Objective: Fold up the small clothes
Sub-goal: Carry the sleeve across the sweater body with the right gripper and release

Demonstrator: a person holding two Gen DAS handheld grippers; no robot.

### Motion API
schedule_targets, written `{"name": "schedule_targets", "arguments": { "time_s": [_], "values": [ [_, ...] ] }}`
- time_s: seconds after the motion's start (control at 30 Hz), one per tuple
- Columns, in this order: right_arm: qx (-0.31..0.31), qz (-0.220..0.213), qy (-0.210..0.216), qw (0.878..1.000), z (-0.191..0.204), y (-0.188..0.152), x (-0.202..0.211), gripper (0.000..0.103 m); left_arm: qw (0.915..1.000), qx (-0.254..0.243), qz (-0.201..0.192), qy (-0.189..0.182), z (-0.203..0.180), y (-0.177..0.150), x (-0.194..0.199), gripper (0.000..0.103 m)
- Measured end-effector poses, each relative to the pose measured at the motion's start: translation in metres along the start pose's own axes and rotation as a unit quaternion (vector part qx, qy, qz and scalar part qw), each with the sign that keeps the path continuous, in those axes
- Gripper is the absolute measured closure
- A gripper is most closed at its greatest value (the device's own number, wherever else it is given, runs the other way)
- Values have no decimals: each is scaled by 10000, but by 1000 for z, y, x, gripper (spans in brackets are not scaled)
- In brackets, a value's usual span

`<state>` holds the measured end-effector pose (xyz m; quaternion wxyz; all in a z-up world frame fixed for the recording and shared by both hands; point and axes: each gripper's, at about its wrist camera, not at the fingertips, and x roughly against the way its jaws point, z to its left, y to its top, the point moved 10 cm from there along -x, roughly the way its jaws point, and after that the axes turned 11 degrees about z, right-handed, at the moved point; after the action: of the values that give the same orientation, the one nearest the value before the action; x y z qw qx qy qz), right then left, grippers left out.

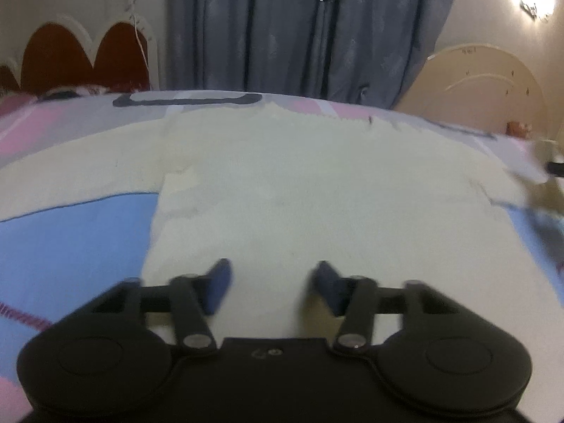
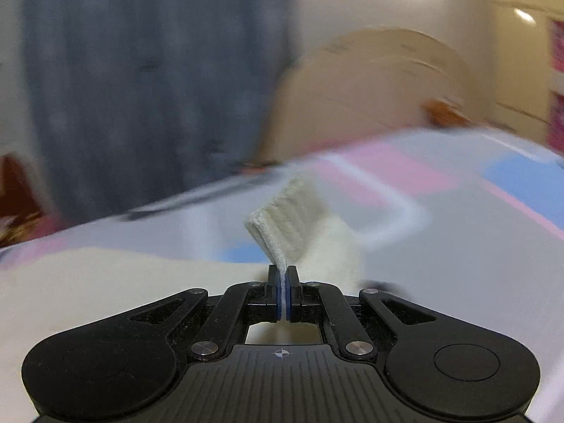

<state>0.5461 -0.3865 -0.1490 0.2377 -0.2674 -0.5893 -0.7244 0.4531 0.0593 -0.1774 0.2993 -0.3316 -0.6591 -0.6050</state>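
Nearest, left gripper (image 1: 271, 287) hovers jaws apart, empty, over cream sweater (image 1: 317, 194) flat on bedsheet (image 1: 70, 232); right gripper (image 2: 286, 282) pinches its cuff (image 2: 282, 218), raised toward 12 o'clock: folding barely begun, body unfolded.

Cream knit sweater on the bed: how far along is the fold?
Done: the cream knit sweater lies spread flat on the pastel patchwork bedsheet, its body unfolded.
In hand: the right claw is shut on the ribbed sleeve cuff, raised off the sheet. The left claw is open over the near hem, gripping nothing.
Left: lay that sleeve across, fold the other sleeve, then the body.
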Motion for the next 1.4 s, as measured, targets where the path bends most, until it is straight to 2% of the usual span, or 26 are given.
{"name": "schedule_targets", "arguments": {
  "time_s": [0.1,0.27,0.37,0.4,0.43,0.47,0.53,0.57,0.6,0.63,0.67,0.7,0.73,0.87,0.93,1.0,1.03,1.07,1.13,1.2,1.3,1.4],
  "values": [
    [584,-3,739,9956,105,-14,10,102,9996,194,-18,-200,14,16,-2,66],
    [1379,199,1500,9788,246,-59,3,102,9988,423,-52,-244,39,30,2,66],
    [1753,404,1792,9672,304,-83,-13,102,9981,507,-10,-336,46,31,1,56],
    [1913,579,1888,9615,320,-96,-16,102,9980,520,-8,-361,47,32,1,42],
    [2109,736,1895,9561,330,-104,-24,101,9978,539,-45,-382,47,33,1,32],
    [2376,670,1692,9542,337,-111,-25,99,9975,565,-132,-402,46,35,3,24],
    [2599,497,1520,9523,337,-115,-8,76,9964,547,-247,-599,40,42,3,28],
    [2504,412,1625,9535,329,-115,3,59,9957,540,-238,-711,34,45,-1,35],
    [2375,324,1709,9557,318,-114,14,59,9947,539,-214,-853,28,50,-6,40],
    [2299,342,1652,9585,303,-110,12,61,9931,516,-177,-1039,18,57,-13,49],
    [2209,359,1569,9619,289,-109,13,65,9912,505,-145,-1216,7,63,-20,53],
    [2079,424,1519,9653,274,-109,14,83,9891,516,-115,-1374,-3,68,-26,54],
    [1955,515,1463,9684,264,-111,14,92,9868,546,-59,-1522,-13,75,-35,54],
    [1463,823,1247,9779,214,-110,11,92,9837,598,226,-1680,-43,95,-73,54],
    [1304,890,1267,9793,197,-102,11,92,9855,585,329,-1558,-50,101,-90,66],
    [1195,895,1283,9804,187,-101,16,92,9889,500,343,-1356,-51,106,-102,96],
    [1152,875,1307,9808,185,-98,17,92,9893,489,293,-1346,-50,110,-101,96],
    [1139,857,1313,9810,186,-96,16,92,9903,479,66,-1304,-46,116,-91,96],
    [1152,820,1307,9813,188,-94,15,92,9933,282,-440,-1034,-31,127,-67,96],
    [1098,803,1356,9814,187,-94,15,92,9940,331,-690,-778,-4,130,-49,96],
    [1006,801,1435,9812,191,-93,6,92,9965,333,-667,-386,35,122,-45,96],
    [981,802,1455,9812,192,-91,2,92,9970,547,-407,-357,56,110,-55,96]
  ]
}}
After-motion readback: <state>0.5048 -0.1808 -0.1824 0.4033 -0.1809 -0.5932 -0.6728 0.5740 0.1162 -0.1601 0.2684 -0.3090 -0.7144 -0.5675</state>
